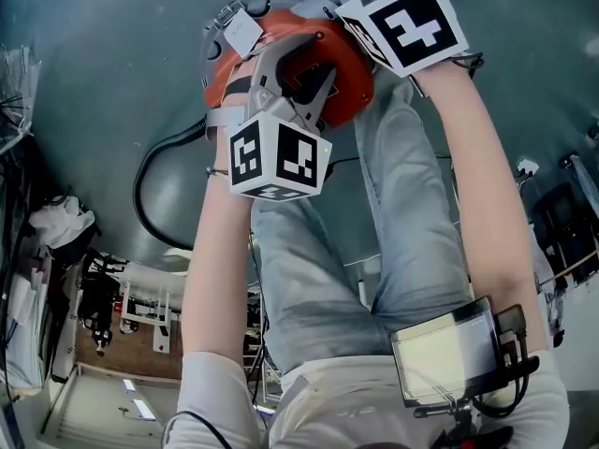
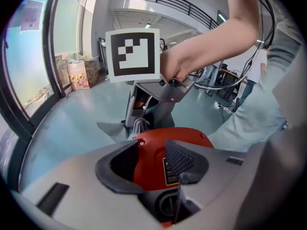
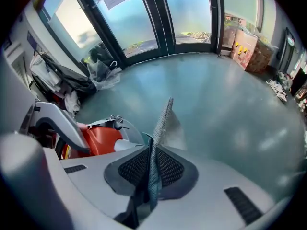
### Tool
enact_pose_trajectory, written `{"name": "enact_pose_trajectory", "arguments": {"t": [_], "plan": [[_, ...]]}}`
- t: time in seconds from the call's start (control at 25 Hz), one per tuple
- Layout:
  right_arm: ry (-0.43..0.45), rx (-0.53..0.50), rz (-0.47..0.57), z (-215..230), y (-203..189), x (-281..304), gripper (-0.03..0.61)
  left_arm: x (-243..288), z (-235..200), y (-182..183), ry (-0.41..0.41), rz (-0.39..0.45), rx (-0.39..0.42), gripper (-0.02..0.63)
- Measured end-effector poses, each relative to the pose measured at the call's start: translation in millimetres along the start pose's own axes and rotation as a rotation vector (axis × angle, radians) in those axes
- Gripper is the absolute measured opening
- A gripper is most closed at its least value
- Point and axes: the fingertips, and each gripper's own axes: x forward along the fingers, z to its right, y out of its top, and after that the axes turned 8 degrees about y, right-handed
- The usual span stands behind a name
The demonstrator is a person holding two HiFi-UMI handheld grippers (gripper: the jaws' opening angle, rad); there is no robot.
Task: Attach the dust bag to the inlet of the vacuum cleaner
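The red vacuum cleaner [image 1: 348,64] sits on the floor in front of the person's knees. My left gripper [image 1: 299,87] points down over its top. In the left gripper view its jaws stand wide apart, with the red cover [image 2: 151,169] and its label showing between them. A dark round opening [image 2: 168,206] lies just below. My right gripper [image 3: 148,176] is shut on a thin grey sheet held edge-on, the dust bag [image 3: 162,121]. In the left gripper view the bag's grey flap [image 2: 112,130] hangs just behind the vacuum. In the head view the right gripper's fingertips are hidden behind its marker cube [image 1: 412,21].
A black hose [image 1: 148,204] loops on the floor to the left of the vacuum. The person's legs [image 1: 412,232] fill the middle of the head view. Clutter and shelving [image 1: 56,232] line the left side. Glass doors [image 3: 158,18] and stacked bags [image 3: 244,49] stand beyond.
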Motion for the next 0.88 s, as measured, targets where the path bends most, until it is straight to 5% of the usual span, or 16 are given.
{"name": "enact_pose_trajectory", "arguments": {"t": [0.28,0.4,0.56,0.88], "plan": [[0.018,-0.001,0.128,5.2,1.0,-20.0,0.06,0.3,0.3,1.2,-0.002,0.002,0.001,0.163],[-0.001,0.09,0.218,13.4,-15.2,-58.1,0.06,-0.2,-0.1,-1.0,-0.006,0.009,0.004,0.163],[-0.022,0.106,0.116,8.9,-57.5,-47.0,0.063,-2.1,-0.9,-3.5,-0.001,0.008,0.004,0.163],[-0.018,0.106,0.049,-6.1,-57.5,-18.6,0.04,-3.9,-1.5,-4.4,0.001,0.005,0.001,0.163]]}}
